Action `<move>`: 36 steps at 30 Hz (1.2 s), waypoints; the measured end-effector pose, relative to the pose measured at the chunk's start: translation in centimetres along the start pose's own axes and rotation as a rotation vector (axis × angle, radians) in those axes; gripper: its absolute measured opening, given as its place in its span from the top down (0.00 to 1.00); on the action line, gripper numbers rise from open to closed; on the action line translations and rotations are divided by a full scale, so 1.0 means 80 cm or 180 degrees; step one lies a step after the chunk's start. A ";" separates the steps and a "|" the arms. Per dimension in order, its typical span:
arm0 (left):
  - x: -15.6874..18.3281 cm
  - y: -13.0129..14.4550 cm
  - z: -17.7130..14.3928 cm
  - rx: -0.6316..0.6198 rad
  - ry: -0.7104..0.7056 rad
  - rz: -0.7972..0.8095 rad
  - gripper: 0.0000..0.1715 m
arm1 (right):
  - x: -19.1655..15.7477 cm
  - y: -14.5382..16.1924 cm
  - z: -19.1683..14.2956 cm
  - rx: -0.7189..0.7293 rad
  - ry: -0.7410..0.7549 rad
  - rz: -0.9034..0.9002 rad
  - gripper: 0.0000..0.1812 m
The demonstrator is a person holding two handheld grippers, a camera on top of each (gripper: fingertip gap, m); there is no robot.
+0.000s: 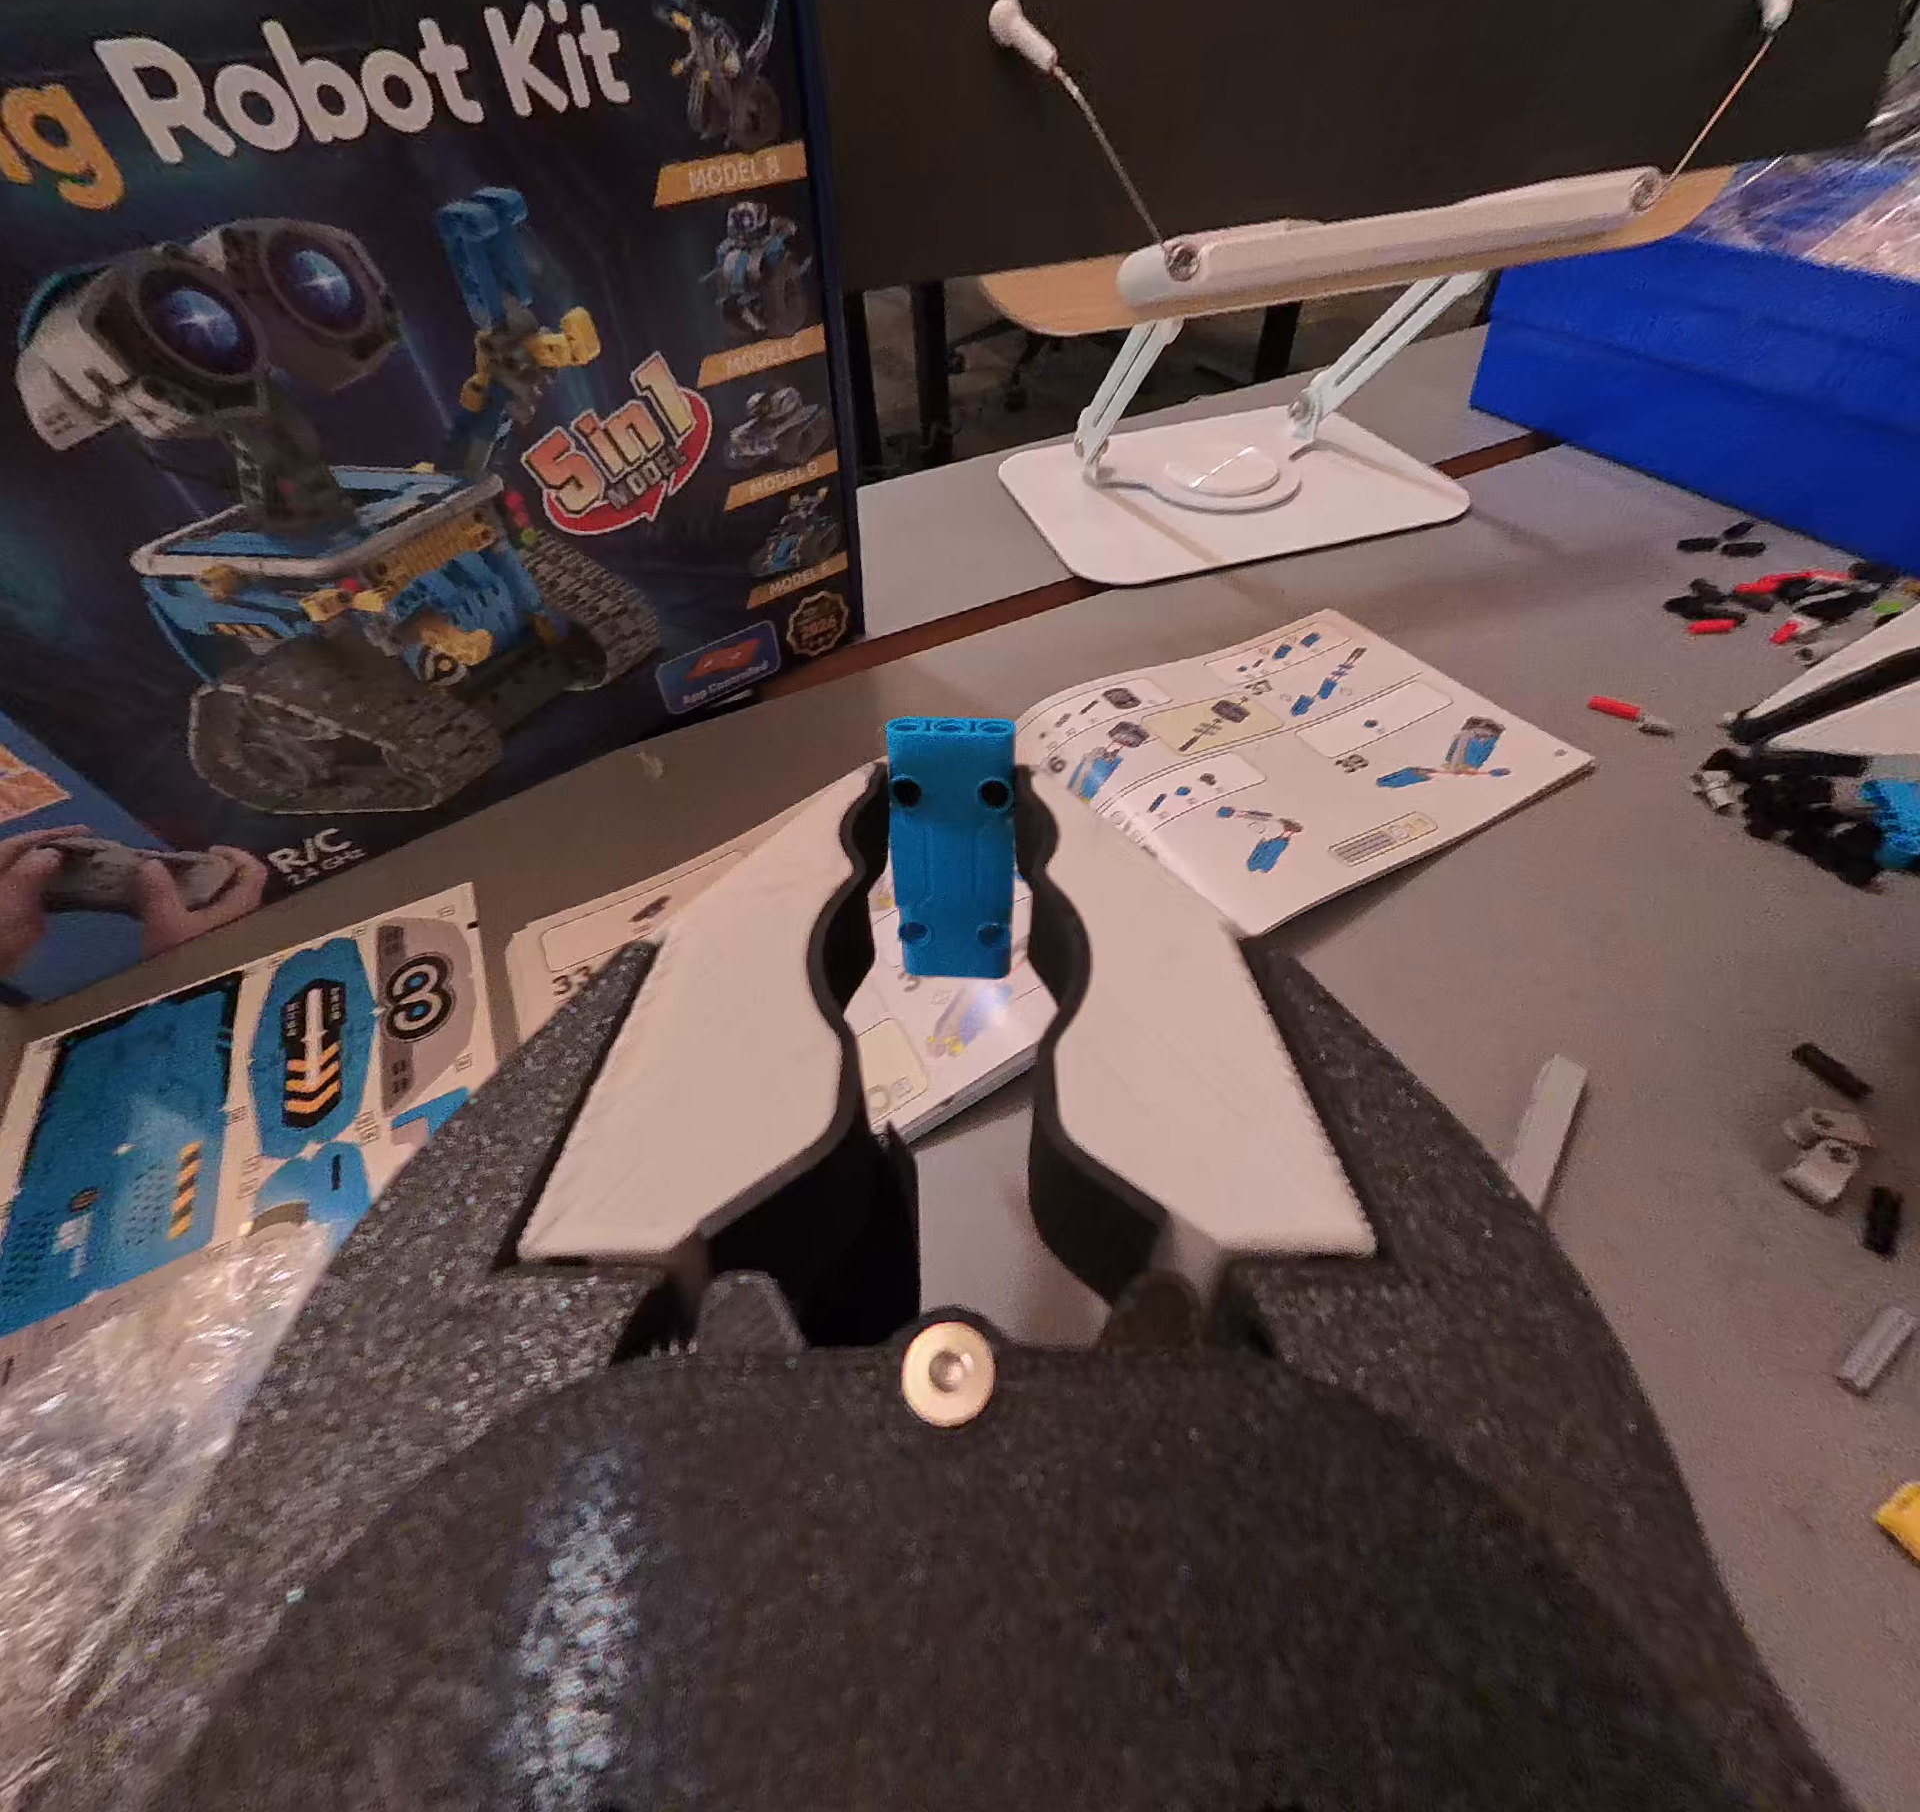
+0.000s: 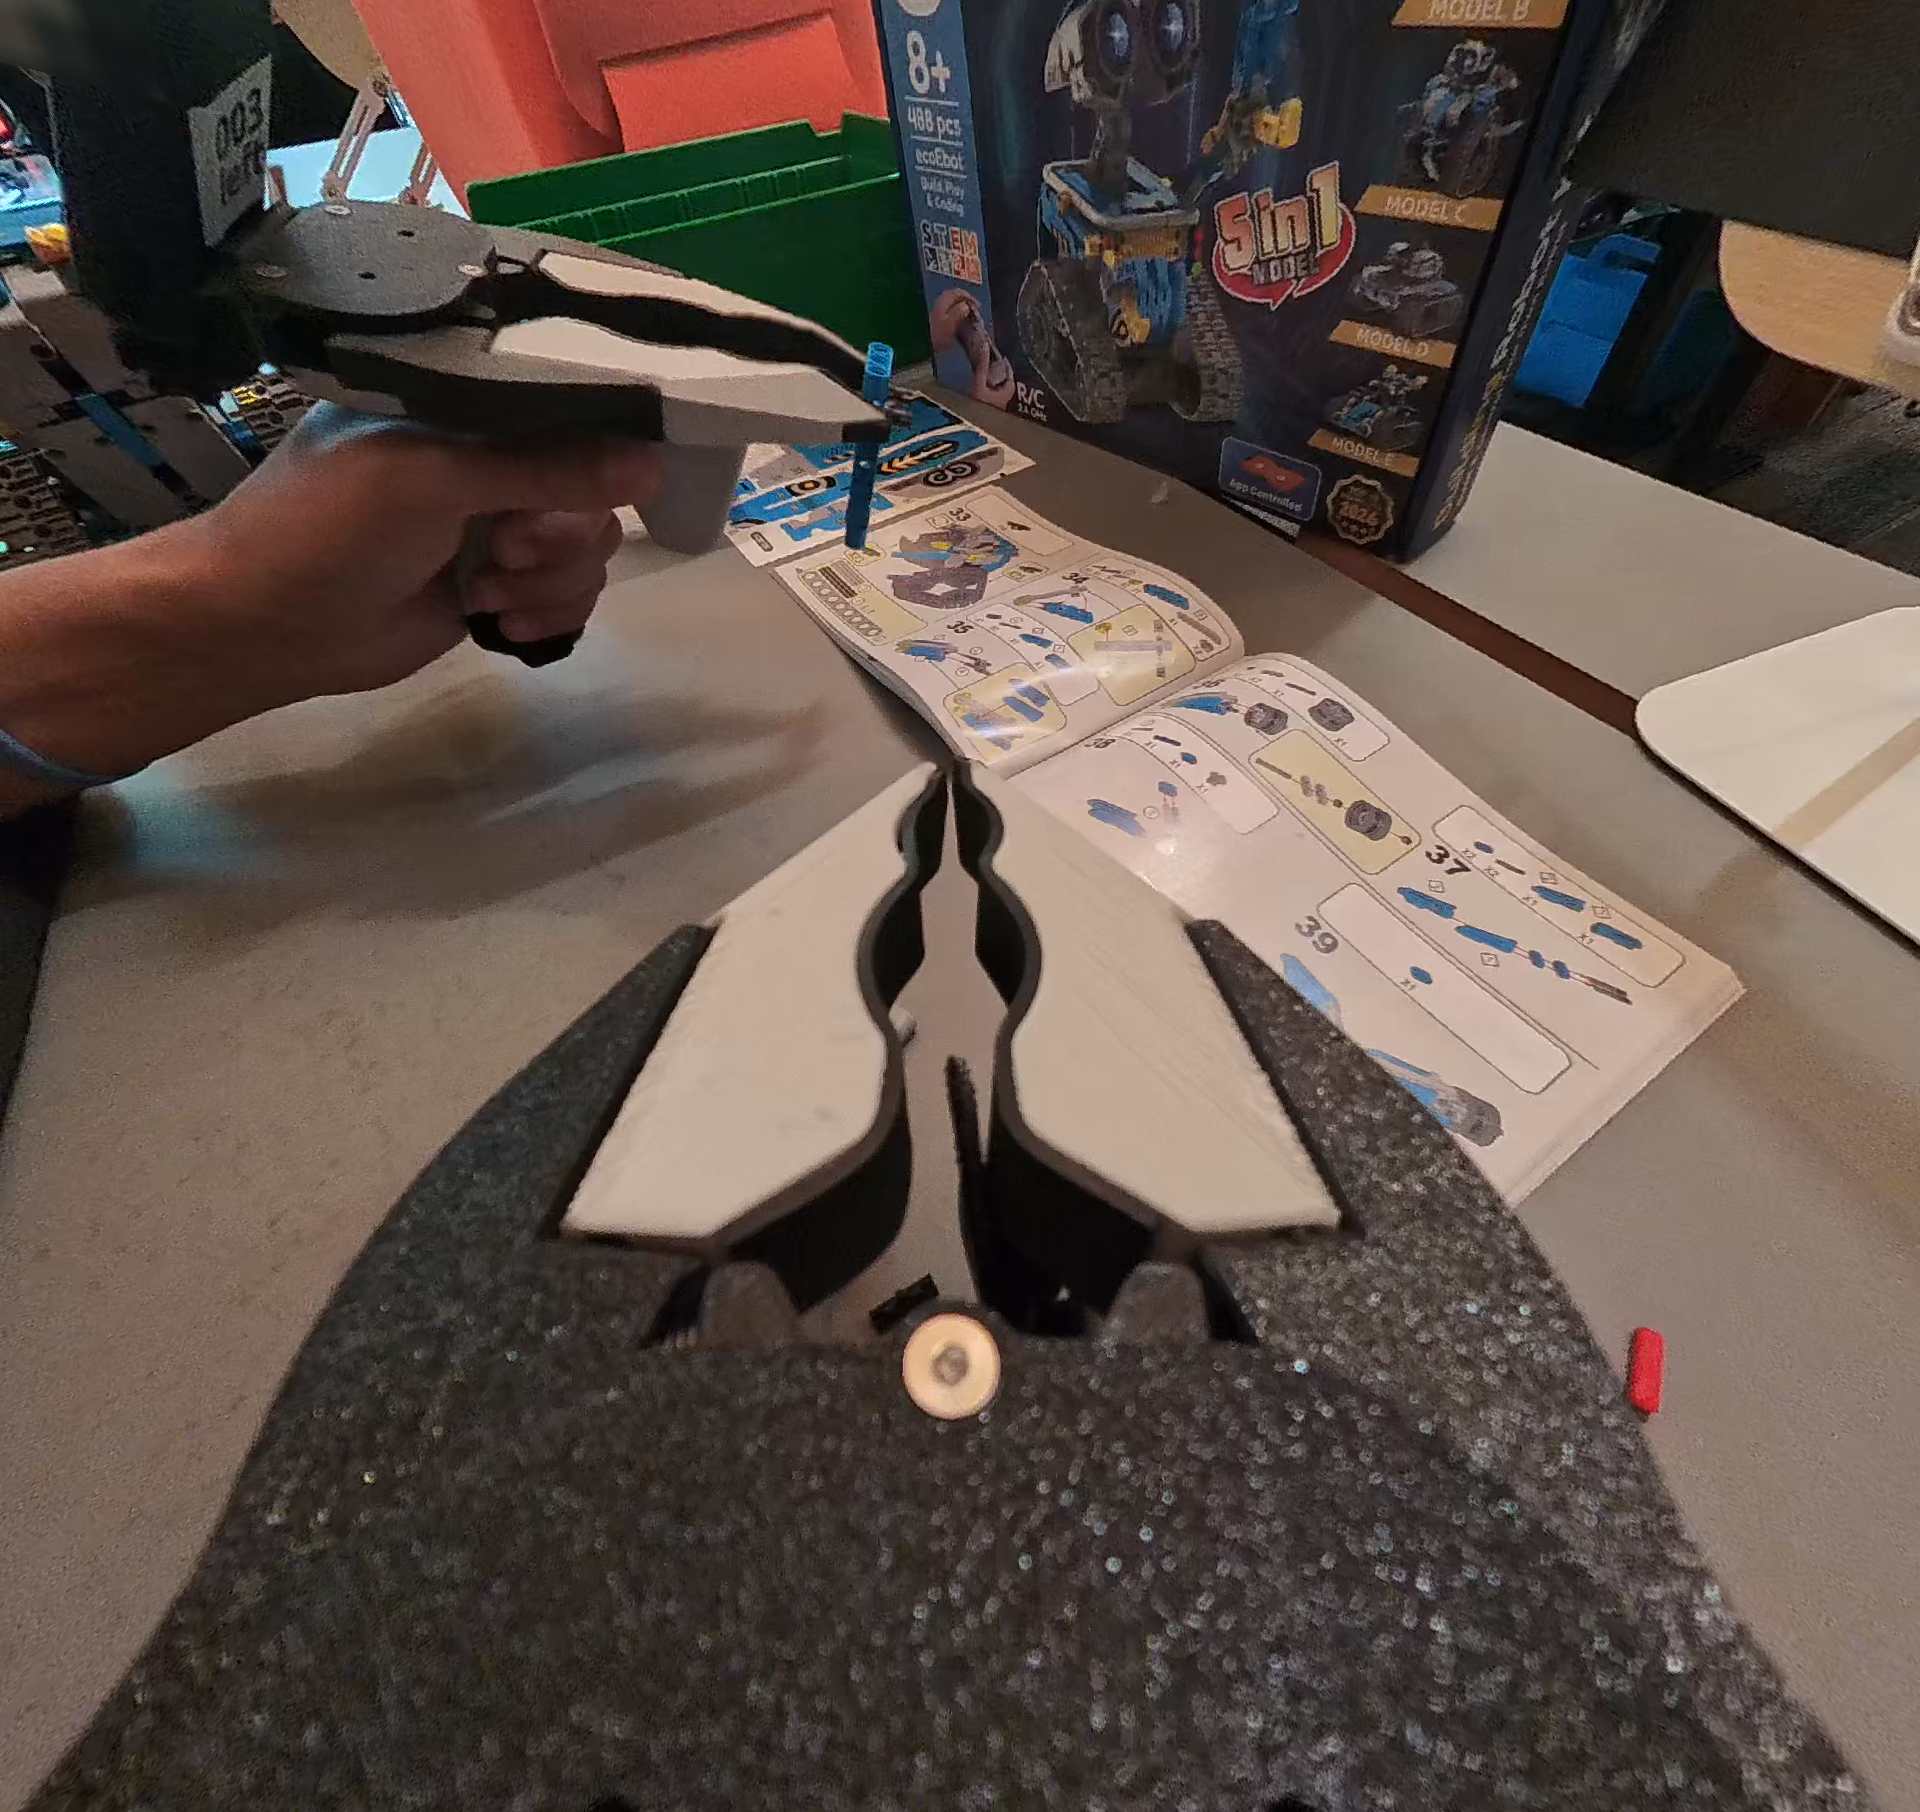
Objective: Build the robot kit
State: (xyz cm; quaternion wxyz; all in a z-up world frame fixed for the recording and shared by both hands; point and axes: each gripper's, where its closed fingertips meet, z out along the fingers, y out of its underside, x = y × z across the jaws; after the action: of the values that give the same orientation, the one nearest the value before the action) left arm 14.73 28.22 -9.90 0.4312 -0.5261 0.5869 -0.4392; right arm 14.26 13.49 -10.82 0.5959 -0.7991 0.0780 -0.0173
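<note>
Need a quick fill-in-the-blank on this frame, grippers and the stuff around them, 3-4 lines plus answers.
1. The left gripper is shut on a ____ building piece.
2. The right gripper has its fingertips closed with ____ between them.
3. The open instruction booklet lies flat on the grey ____.
4. The kit box stands upright ____ the booklet.

Missing words: blue; nothing; table; behind

Bare grey table [image 2: 343, 983] left of open booklet [image 2: 1299, 827], kit box [image 2: 1247, 204] walling the back (upright)
</note>
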 end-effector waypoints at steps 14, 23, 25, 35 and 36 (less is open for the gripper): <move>0.143 -0.077 -0.050 0.1067 0.2191 -0.1688 0.87 | -0.060 -0.054 0.011 0.0766 -0.0486 0.0158 0.72; 0.167 -0.066 -0.045 0.0961 0.1788 -0.0893 0.86 | -0.055 -0.069 -0.009 0.0924 -0.0061 -0.0451 0.97; 0.166 -0.063 -0.043 0.0914 0.1726 -0.0827 0.87 | -0.052 -0.065 -0.007 0.0864 -0.0022 -0.0435 0.97; 0.162 -0.062 -0.041 0.0815 0.1780 -0.1028 0.87 | -0.044 -0.048 0.007 0.0520 0.0175 -0.0479 0.82; 0.165 -0.060 -0.041 0.0797 0.1786 -0.1022 0.87 | -0.042 -0.046 0.009 0.0508 0.0264 -0.0559 0.88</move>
State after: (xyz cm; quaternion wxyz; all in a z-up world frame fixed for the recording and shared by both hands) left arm 11.76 14.96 -5.01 0.2396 -0.4135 0.5339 -0.6975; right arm 11.39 15.71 -7.31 0.6500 -0.7515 0.0307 -0.1086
